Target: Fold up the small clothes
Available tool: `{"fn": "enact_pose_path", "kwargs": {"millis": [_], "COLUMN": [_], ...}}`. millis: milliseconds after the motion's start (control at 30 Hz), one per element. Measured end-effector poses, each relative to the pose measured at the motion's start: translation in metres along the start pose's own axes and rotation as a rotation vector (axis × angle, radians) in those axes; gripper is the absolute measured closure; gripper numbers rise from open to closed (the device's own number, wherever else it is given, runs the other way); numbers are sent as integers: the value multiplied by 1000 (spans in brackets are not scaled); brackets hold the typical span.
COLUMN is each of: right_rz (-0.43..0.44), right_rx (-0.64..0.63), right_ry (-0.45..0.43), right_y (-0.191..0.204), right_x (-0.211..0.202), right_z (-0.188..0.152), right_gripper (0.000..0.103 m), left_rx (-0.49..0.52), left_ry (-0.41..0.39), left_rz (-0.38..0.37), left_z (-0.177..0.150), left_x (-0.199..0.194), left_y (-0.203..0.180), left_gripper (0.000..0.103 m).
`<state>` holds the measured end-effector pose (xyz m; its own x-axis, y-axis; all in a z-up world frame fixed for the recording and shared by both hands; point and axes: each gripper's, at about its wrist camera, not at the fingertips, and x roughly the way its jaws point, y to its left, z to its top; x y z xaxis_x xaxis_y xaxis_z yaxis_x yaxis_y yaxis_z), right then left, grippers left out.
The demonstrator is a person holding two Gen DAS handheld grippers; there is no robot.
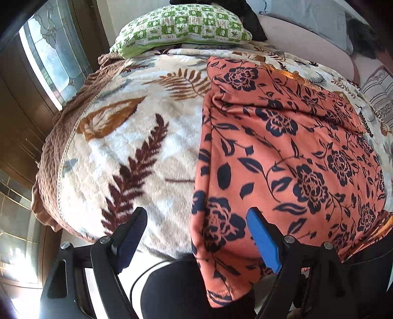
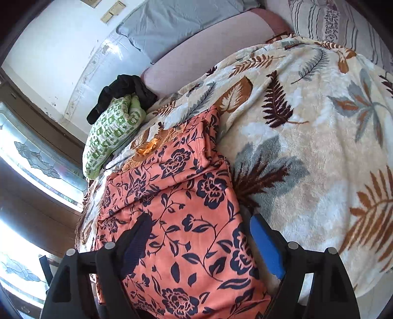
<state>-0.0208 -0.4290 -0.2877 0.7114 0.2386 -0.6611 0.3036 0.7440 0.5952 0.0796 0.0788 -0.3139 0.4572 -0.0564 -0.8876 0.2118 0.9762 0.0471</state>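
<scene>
An orange garment with dark navy flowers (image 1: 282, 159) lies spread on a cream leaf-print blanket (image 1: 127, 137), its near edge hanging over the bed's front. My left gripper (image 1: 196, 235) is open above the garment's left edge, with cloth showing between the fingers but no pad pressing on it. In the right wrist view the same garment (image 2: 176, 201) runs away from me, with a creased, raised fold along its right side. My right gripper (image 2: 199, 240) is open over the garment's near right part, its blue finger (image 2: 266, 247) beside the right edge.
A green-and-white checked pillow (image 1: 181, 27) lies at the blanket's far end with dark clothing (image 2: 122, 93) behind it. A grey pillow (image 2: 176, 22) and a striped pillow (image 2: 326, 22) sit by the pink headboard (image 2: 208, 51). A glass-paned window (image 1: 49, 56) stands left.
</scene>
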Motion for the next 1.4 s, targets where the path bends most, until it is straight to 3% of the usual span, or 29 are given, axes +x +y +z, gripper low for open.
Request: {"fn": "enact_pose_path", "kwargs": {"millis": [67, 167, 300, 400, 467, 700, 867, 1100, 1233, 1367, 1400], "right_rz": [32, 7, -29, -21, -30, -73, -115, -93, -68, -180, -195], "right_rx": [12, 14, 30, 108, 155, 239, 272, 256, 160, 94, 91], "right_ry": [48, 112, 174, 242, 289, 382, 377, 442, 458, 482, 489], "right_y": [-1, -3, -17, -37, -48, -62, -66, -53, -24, -16, -15], "right_x": [1, 2, -1, 2, 7, 25, 28, 51, 57, 63, 64], "right_z": [-9, -23, -39, -48, -54, -63, -60, -59, -60, -61, -62], "right_gripper": [19, 19, 21, 34, 38, 45, 51, 63, 64, 62, 56], "left_rx": [-33, -72, -129, -189, -196, -288, -313, -295, -253, -285, -279], "left_ry": [37, 79, 99, 129, 141, 212, 207, 257, 277, 275, 268], "left_rz": [-48, -119, -127, -189, -213, -312, -310, -310, -291, -258, -249], "left_z": [-16, -39, -52, -54, -56, -64, -65, -61, -69, -74, -73], "left_x": [2, 5, 9, 13, 15, 31, 33, 50, 56, 61, 60], "left_y": [2, 3, 13, 23, 25, 35, 47, 37, 28, 36, 38], "left_gripper": [19, 19, 20, 36, 54, 55, 50, 51, 61, 60, 60]}}
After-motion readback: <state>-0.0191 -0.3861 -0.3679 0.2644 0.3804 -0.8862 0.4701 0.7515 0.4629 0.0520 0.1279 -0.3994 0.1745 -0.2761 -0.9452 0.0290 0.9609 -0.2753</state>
